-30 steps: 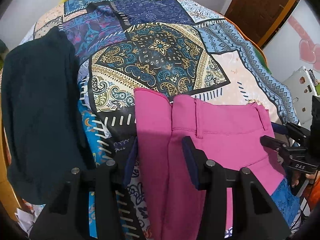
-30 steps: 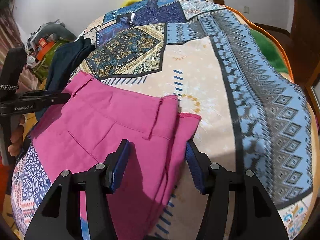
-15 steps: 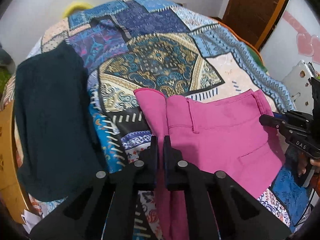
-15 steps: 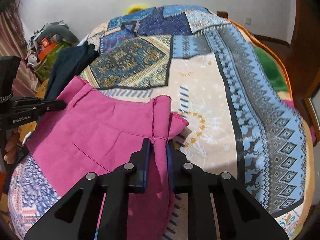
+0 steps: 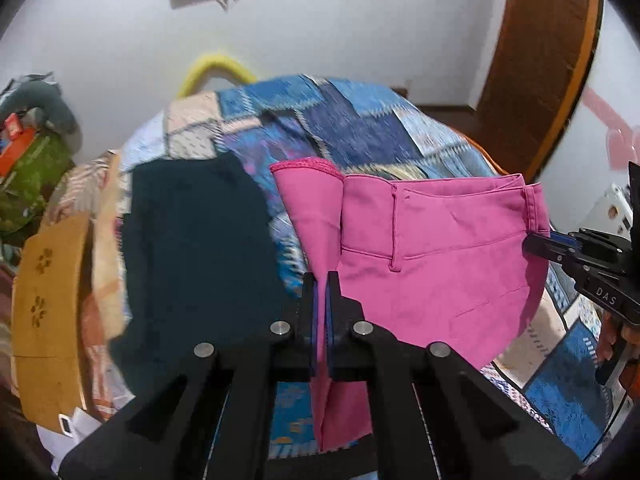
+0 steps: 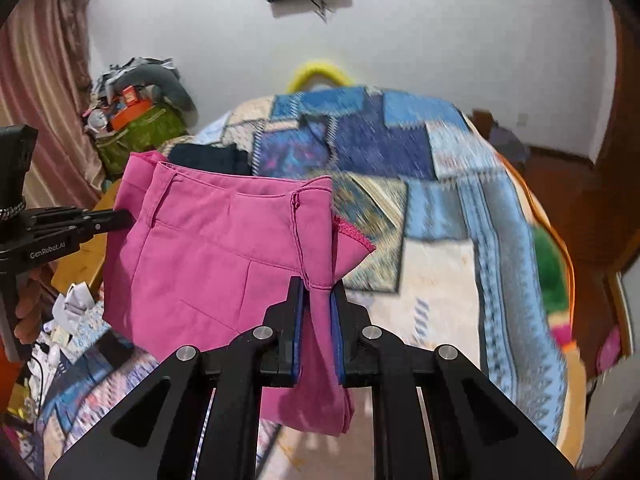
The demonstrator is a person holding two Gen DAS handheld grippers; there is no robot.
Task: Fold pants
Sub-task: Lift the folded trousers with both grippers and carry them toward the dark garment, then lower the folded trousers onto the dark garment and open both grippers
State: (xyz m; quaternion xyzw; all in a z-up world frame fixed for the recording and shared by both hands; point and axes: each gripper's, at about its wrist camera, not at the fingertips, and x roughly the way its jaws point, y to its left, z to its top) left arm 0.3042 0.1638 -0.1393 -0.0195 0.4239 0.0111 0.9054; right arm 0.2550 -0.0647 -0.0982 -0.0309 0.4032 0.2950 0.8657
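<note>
The pink pants (image 5: 440, 248) hang lifted above the patterned quilt (image 5: 360, 120), waistband stretched between both grippers. My left gripper (image 5: 320, 280) is shut on the folded edge at one end of the waist. In the right wrist view my right gripper (image 6: 318, 284) pinches the other end of the pink pants (image 6: 208, 248), its jaws still closing with the cloth bunched between the blue pads. Each gripper shows in the other's view: the right gripper (image 5: 536, 244) at the waistband's far end, the left gripper (image 6: 120, 218) likewise. The lower legs dangle below, partly hidden.
A dark folded garment (image 5: 196, 248) lies on the bed's left side. A wooden board (image 5: 48, 312) edges the bed on the left, and a clutter pile (image 6: 136, 120) stands by the curtain. A brown door (image 5: 540, 60) is at the right.
Both grippers closed on the waist ends of the pink pants, then rose and tilted up, lifting the pants off the quilt. The wall and screen have come into view.
</note>
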